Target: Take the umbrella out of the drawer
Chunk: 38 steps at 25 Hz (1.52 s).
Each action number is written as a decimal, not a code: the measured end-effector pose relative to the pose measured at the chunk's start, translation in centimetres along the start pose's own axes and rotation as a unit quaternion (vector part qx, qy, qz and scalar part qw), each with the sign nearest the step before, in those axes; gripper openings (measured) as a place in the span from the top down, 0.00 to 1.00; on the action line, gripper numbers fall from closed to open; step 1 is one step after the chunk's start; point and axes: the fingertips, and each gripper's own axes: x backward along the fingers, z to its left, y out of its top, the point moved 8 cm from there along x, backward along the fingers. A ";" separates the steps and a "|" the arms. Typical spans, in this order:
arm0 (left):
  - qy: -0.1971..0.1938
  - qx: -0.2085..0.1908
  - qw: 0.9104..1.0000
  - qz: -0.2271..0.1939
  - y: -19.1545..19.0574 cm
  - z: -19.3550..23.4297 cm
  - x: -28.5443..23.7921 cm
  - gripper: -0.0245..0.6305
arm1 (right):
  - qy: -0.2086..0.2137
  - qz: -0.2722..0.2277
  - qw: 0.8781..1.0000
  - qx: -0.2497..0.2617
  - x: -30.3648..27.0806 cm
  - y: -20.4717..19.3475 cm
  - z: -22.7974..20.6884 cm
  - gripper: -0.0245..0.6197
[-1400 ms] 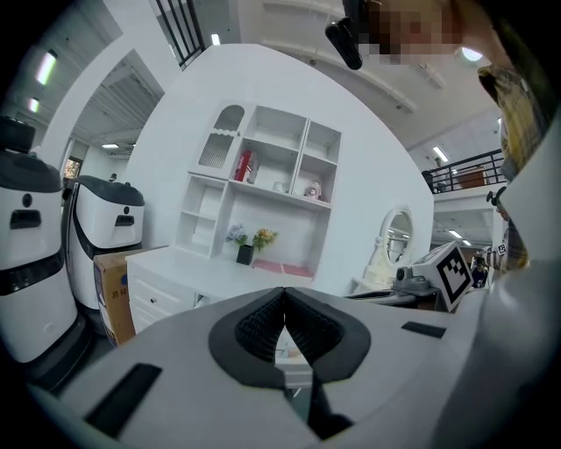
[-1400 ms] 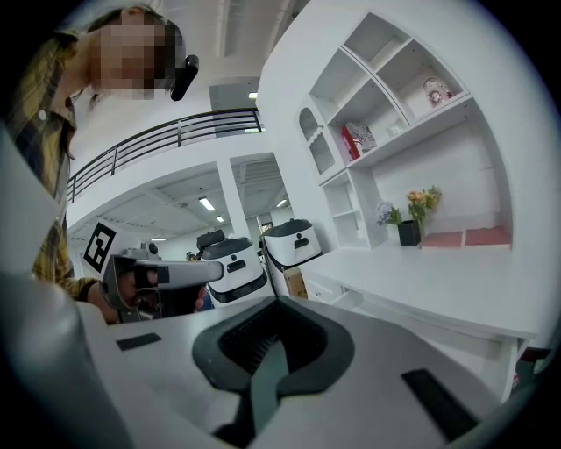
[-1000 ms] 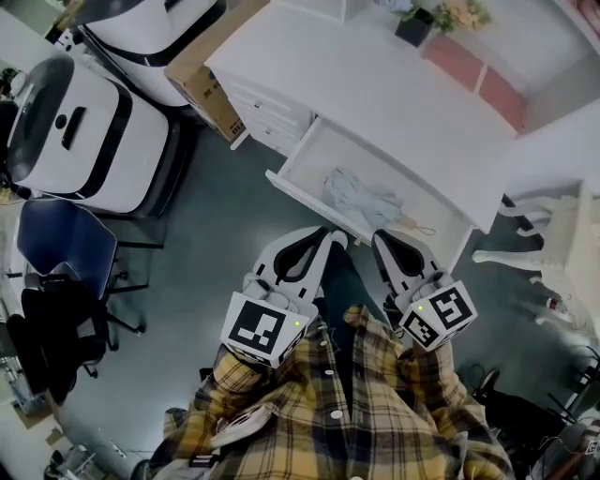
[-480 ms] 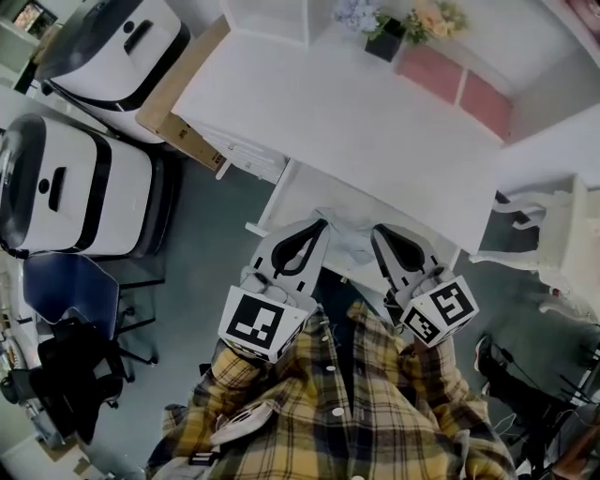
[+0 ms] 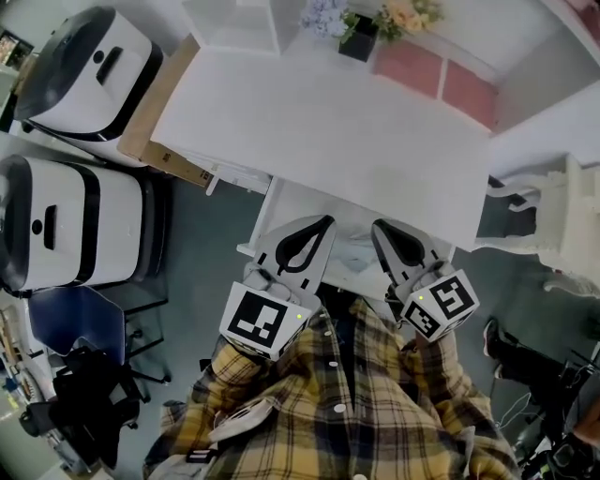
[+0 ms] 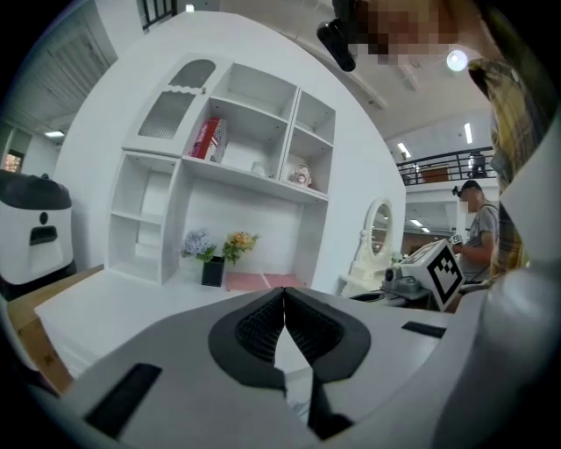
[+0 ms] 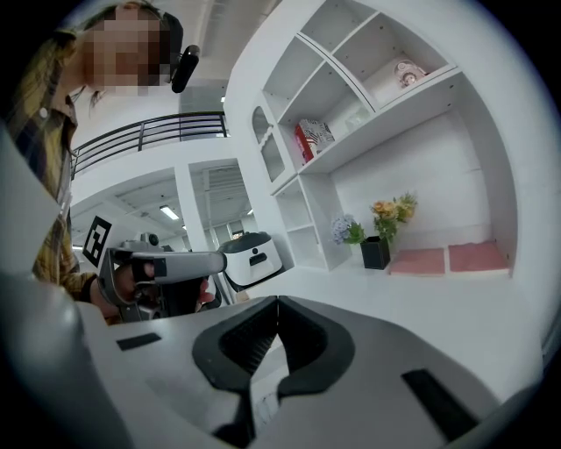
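Observation:
The white drawer (image 5: 279,208) stands pulled out from the front of the white desk (image 5: 319,122). A pale blue folded umbrella (image 5: 352,247) lies in it, and only a small part shows between my two grippers. My left gripper (image 5: 324,221) hangs over the drawer's left half, jaws shut with nothing in them (image 6: 283,295). Over the right half is my right gripper (image 5: 377,228), also shut and empty (image 7: 277,303). Both point toward the desk, a little below level. The gripper views show no umbrella.
On the desk's far side stand a dark flower pot (image 5: 359,28) and two pink mats (image 5: 441,80), under a white shelf unit (image 6: 237,140). Two white machines (image 5: 66,225), a cardboard box (image 5: 159,122) and a blue chair (image 5: 75,319) are at left. A white chair (image 5: 553,225) is at right.
Both grippers have moved forward to the desk and now hang over the open drawer, covering most of the umbrella that lay in plain sight before. Both stayed shut.

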 end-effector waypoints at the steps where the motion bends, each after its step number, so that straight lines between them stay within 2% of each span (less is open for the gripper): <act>1: -0.011 0.000 1.000 0.002 0.1 0.1 -0.2 0.93 | -0.006 -0.001 1.000 -0.002 0.0 0.0 0.0 0.94; 6: -0.063 -0.014 0.998 0.022 0.3 0.6 -1.7 0.93 | -0.048 -0.010 0.999 -0.010 0.2 0.4 -0.2 0.94; 16: -0.134 -0.035 0.990 0.032 1.0 0.4 -4.1 0.93 | -0.115 -0.036 0.992 -0.033 1.4 0.2 0.6 0.94; 24: -0.158 -0.052 0.985 0.054 0.5 -0.1 -4.7 0.93 | -0.139 -0.044 0.988 -0.050 2.4 -0.4 1.0 0.94; 38: -0.179 -0.060 0.977 0.095 -1.4 0.1 -7.3 0.93 | -0.166 -0.040 0.982 -0.083 3.2 -1.6 -0.6 0.94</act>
